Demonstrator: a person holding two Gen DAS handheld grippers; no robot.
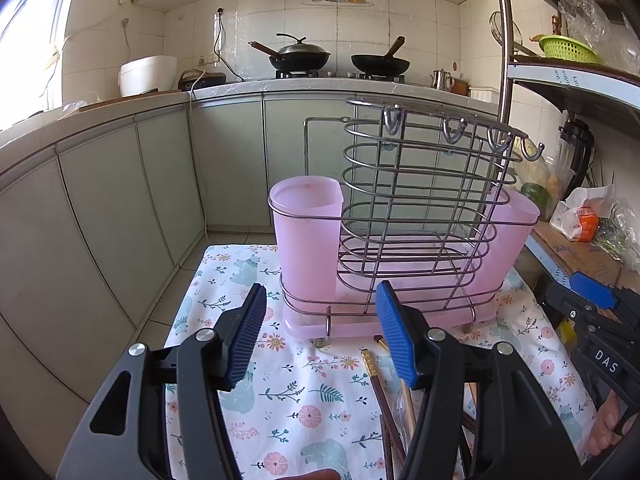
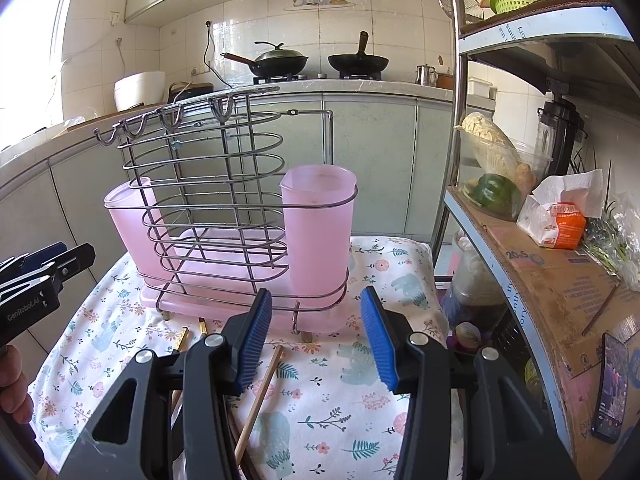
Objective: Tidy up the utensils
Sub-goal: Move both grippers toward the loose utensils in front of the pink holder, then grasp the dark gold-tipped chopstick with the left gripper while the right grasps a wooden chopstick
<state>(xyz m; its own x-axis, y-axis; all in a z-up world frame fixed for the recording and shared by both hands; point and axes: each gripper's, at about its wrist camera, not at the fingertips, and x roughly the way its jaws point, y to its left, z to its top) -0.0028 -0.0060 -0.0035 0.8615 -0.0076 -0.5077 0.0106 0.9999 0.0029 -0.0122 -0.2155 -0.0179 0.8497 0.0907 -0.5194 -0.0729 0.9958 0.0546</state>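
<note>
A metal wire utensil rack [image 1: 416, 200] [image 2: 212, 208] with hooks stands on a floral cloth [image 1: 312, 396] [image 2: 340, 400]. It holds a pink plastic cup at each end, one cup [image 1: 306, 236] on the left in the left wrist view and one cup [image 2: 320, 228] on the right in the right wrist view, over a pink drip tray [image 1: 400, 316]. Chopsticks [image 1: 374, 380] [image 2: 260, 392] lie on the cloth in front of the rack. My left gripper [image 1: 320, 332] is open and empty above the cloth near the chopsticks. My right gripper [image 2: 316, 336] is open and empty before the rack.
A shelf unit [image 2: 560, 264] at the right holds cardboard, a tissue pack [image 2: 560, 220], vegetables and a phone [image 2: 610, 388]. Kitchen cabinets [image 1: 120, 208] and a counter with two woks [image 1: 300, 56] stand behind. The cloth's left edge drops to the tiled floor [image 1: 176, 288].
</note>
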